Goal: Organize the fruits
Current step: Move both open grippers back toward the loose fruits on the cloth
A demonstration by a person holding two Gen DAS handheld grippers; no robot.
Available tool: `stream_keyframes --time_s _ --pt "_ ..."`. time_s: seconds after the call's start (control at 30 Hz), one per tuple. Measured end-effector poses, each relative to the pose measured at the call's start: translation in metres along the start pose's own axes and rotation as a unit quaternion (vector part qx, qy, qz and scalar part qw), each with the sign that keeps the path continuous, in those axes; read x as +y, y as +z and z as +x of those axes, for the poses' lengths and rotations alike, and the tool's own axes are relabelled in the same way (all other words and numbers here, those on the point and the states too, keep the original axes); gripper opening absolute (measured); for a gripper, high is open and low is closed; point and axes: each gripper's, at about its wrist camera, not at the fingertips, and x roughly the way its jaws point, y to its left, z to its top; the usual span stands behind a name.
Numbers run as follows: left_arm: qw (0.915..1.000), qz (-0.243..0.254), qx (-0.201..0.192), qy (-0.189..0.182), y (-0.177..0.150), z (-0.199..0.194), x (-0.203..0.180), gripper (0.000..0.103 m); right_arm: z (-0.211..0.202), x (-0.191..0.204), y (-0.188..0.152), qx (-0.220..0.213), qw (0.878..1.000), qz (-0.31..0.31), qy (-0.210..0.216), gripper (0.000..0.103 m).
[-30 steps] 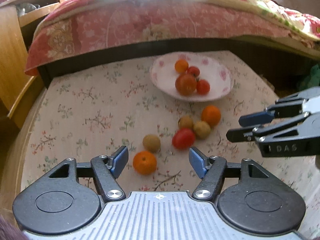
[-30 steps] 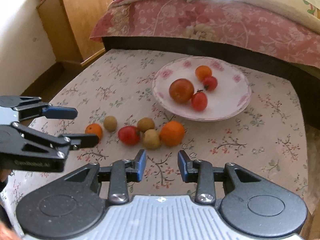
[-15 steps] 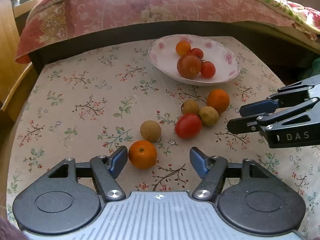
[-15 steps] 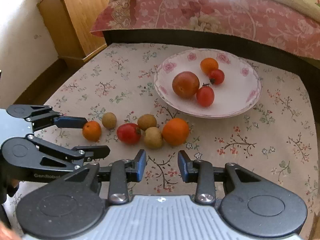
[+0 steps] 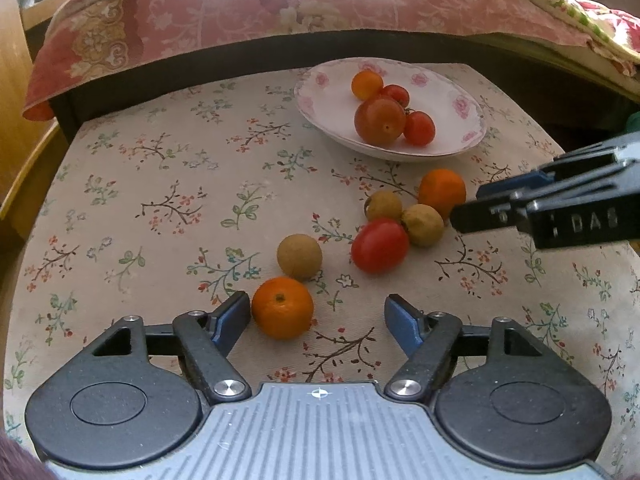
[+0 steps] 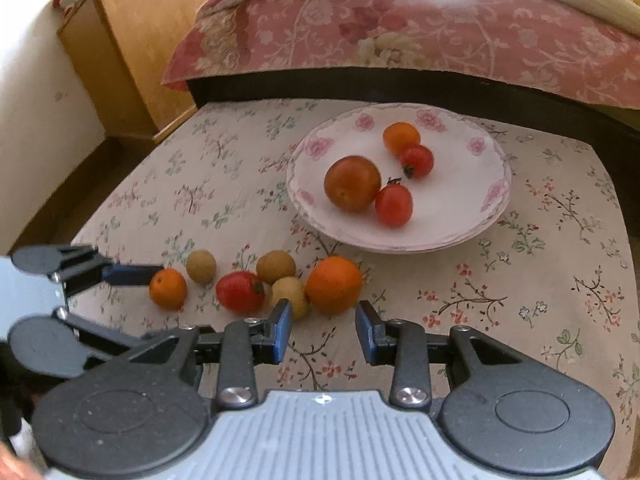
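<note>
A white flowered plate (image 5: 332,96) (image 6: 452,200) holds a large tomato (image 6: 352,183), two cherry tomatoes and a small orange fruit. Loose on the floral cloth lie a small orange (image 5: 283,307) (image 6: 168,288), a red tomato (image 5: 380,245) (image 6: 240,291), three brown round fruits, one of them (image 5: 299,256), and a bigger orange (image 5: 442,193) (image 6: 334,284). My left gripper (image 5: 318,314) is open, and the small orange sits just inside its left finger. My right gripper (image 6: 325,322) (image 5: 470,204) is open too, its tips just short of the bigger orange.
A bed with a pink floral cover (image 6: 420,32) runs along the far side of the table behind a dark frame. A wooden cabinet (image 6: 132,40) stands at the far left. The cloth's left half (image 5: 160,184) carries no fruit.
Both grippers have come down and forward toward the loose fruit. The small orange now lies between the left fingers, and the right tips have neared the bigger orange.
</note>
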Motion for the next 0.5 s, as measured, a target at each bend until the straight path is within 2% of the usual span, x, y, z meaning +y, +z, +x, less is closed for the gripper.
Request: stream_keyframes --time_s 0.23,0.5 --pt "1.0 -0.001 -0.004 0.001 0.0 0.0 -0.001 0.074 0.008 -0.007 0.008 -0.007 0.999 0.031 -0.001 0.036" --pt "1.0 0.0 -0.004 -0.003 0.001 0.001 -0.002 0.072 0.024 -0.016 0.016 -0.005 0.998 0.068 0.01 0.036"
